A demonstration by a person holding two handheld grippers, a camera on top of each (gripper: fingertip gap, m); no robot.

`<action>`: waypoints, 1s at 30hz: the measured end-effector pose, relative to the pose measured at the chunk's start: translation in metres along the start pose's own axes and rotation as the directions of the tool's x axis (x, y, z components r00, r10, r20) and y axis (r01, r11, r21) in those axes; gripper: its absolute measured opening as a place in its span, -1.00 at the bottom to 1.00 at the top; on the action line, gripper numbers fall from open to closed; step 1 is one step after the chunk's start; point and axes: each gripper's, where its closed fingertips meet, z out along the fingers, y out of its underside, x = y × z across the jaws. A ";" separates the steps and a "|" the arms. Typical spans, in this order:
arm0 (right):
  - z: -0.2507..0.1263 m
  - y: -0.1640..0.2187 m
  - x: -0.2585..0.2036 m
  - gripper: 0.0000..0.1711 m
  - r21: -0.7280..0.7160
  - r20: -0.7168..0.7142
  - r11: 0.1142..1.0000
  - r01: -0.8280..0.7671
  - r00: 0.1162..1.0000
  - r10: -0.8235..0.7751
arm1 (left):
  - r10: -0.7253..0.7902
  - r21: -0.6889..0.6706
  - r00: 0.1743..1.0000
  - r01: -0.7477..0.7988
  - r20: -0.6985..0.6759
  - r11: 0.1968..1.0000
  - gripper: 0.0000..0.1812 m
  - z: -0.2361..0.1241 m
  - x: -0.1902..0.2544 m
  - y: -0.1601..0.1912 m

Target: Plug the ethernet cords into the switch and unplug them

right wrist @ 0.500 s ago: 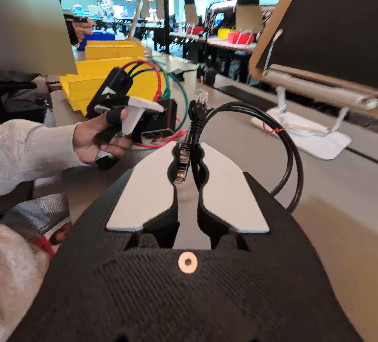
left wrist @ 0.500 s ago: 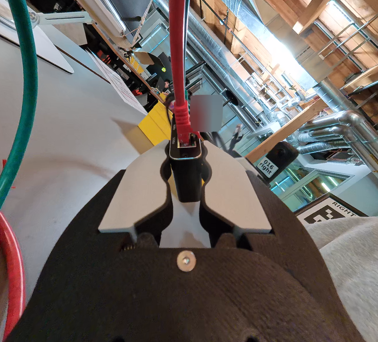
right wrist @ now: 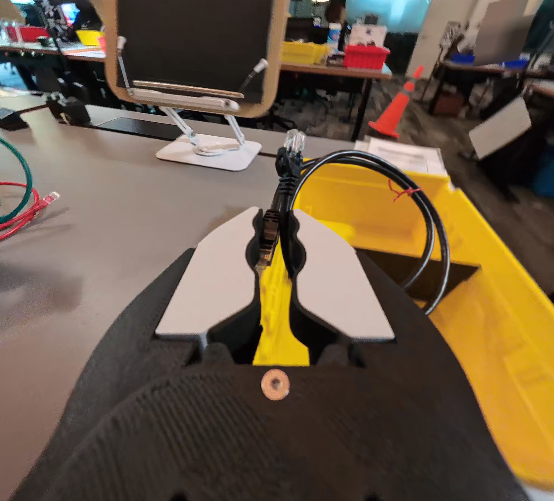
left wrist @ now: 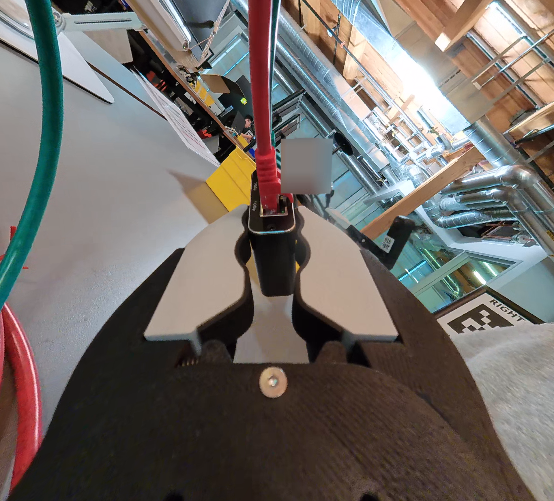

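The small rigid switch (left wrist: 271, 250) is clamped in the left gripper (left wrist: 271, 247) fingers with the red cord (left wrist: 260, 67) plugged in, while the light, springy coiled black cord (right wrist: 431, 232), best gripped at its stiff plug boot, is pinched in the right gripper (right wrist: 274, 244) over the yellow bin (right wrist: 374, 202).

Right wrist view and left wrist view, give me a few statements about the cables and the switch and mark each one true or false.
1. The left tool grips the black switch. True.
2. A red cable is plugged into the switch. True.
3. The right tool is empty. False: it is shut on a coiled black cable.
4. The black cable is over a yellow bin. True.
5. A blue twist tie binds the black coil. False: the tie is red.
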 end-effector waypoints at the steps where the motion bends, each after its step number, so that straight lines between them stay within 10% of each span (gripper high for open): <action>1: -0.002 0.007 0.008 -0.81 -0.019 -0.003 0.999 -0.049 0.999 0.049 | 0.001 -0.001 1.000 -0.001 0.001 1.000 -0.73 0.000 0.000 0.000; 11: 0.005 0.053 0.039 -0.93 -0.164 -0.044 0.972 -0.169 0.985 0.164 | 0.001 -0.014 1.000 -0.001 0.004 1.000 -0.73 0.002 -0.001 0.004; 17: 0.005 0.045 0.044 -0.51 -0.141 -0.113 0.990 -0.016 0.994 0.000 | 0.000 -0.019 1.000 0.000 0.000 1.000 -0.73 0.002 0.000 0.005; 30: -0.012 -0.022 -0.020 -0.72 0.141 -0.069 0.937 0.320 0.947 -0.313 | 0.023 -0.097 1.000 -0.024 -0.009 0.995 -0.73 0.008 0.004 0.021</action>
